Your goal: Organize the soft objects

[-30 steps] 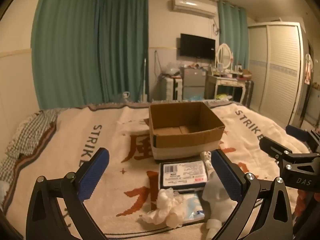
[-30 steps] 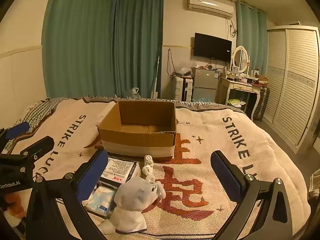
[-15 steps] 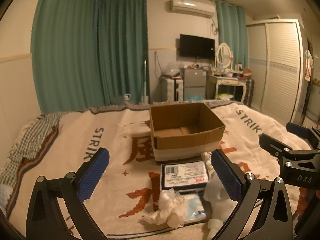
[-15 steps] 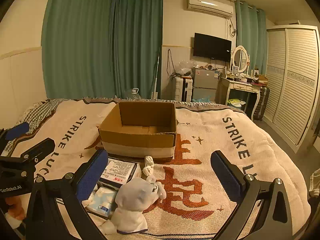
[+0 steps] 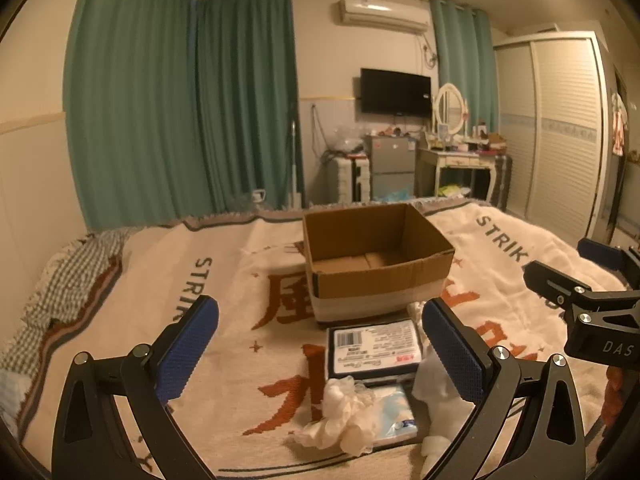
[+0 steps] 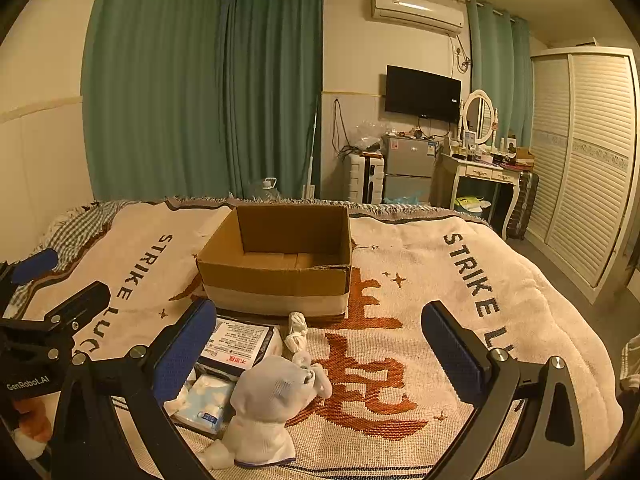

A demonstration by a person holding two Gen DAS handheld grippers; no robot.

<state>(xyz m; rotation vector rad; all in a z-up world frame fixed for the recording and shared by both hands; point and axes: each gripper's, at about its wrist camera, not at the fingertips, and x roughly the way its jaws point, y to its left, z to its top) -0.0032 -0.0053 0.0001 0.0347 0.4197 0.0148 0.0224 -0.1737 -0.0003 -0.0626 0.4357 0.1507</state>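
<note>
above the near edge of the bed, the left gripper [image 5: 320, 356] hangs with its blue-padded jaws spread wide and nothing between them; the right gripper [image 6: 320, 354] is likewise wide open and empty, held beside it. just ahead of both lie the soft things: a crumpled white tissue wad [image 5: 346, 412] on a pale blue tissue pack [image 5: 394, 414], a labelled wipes pack [image 5: 374, 346] beyond it, a grey-white stuffed sock [image 6: 268, 412] and a small knotted white sock [image 6: 296, 330]. past them the cardboard box [image 5: 376, 280] stands open and seemingly empty on the printed blanket [image 6: 500, 340].

by the look of it, sorting has not begun; this is the approach to a first pick. the next move calls for lowering one gripper over a piece, closing gently, and carrying it into the box.

the left view shows the tissue wad whole, while the stuffed sock hides behind its right finger; the right view shows that sock plainly, and the knotted one.
</note>
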